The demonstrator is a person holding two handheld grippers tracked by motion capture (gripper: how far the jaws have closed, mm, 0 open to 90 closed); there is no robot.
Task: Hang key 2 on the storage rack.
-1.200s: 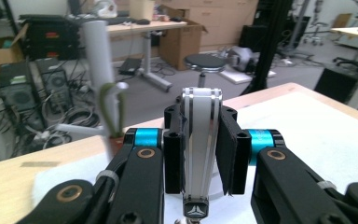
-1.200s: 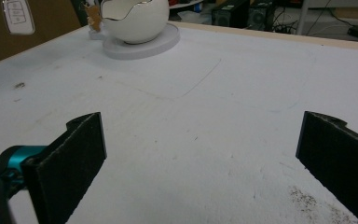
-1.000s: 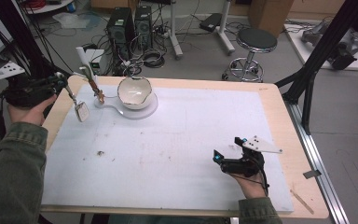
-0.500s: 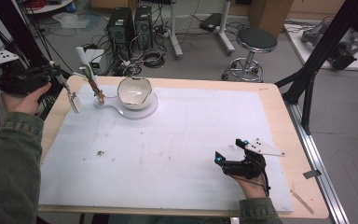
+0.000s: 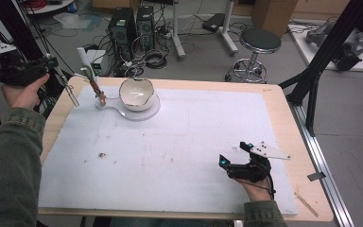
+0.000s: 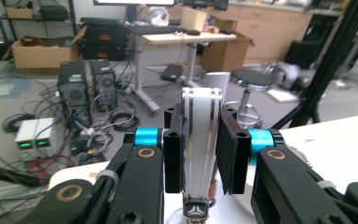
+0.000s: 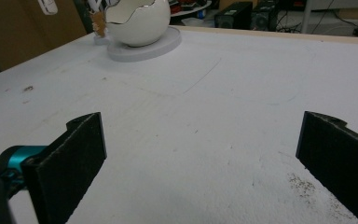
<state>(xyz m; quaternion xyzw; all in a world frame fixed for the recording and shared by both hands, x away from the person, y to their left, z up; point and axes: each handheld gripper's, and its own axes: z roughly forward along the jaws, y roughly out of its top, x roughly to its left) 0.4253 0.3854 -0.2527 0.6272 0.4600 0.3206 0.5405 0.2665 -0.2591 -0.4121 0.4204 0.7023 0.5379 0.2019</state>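
Cluttered workshop floor is spreading out behind the worktop (image 5: 283,118) — computer towers (image 5: 132,23), tangled cables and a round stool (image 5: 257,42) are standing there. A white mat (image 5: 184,151) is covering most of the wooden surface. Near the far left of the mat, a white egg-shaped bowl (image 5: 136,94) with a jagged rim is sitting on a round pale base (image 5: 144,112), and just beside it a small stand (image 5: 97,97) is holding a brownish piece upright. The left hand-held gripper (image 5: 59,71) is hanging in the air off the worktop's far left corner, its jaws clamping a slender silver metal tool (image 6: 198,154) — in the left gripper view the tool is running straight up between the two black pads, pressed on both sides. In the high view the tool's silver shaft is pointing down toward the worktop's edge, apart from the stand. The right hand-held gripper (image 5: 235,155) is resting low over the near right part of the mat, jaws spread wide with nothing between them; its own view is looking across the bare, lightly speckled mat toward the bowl, well apart from it. A green sleeve (image 5: 9,161) is covering the left forearm.
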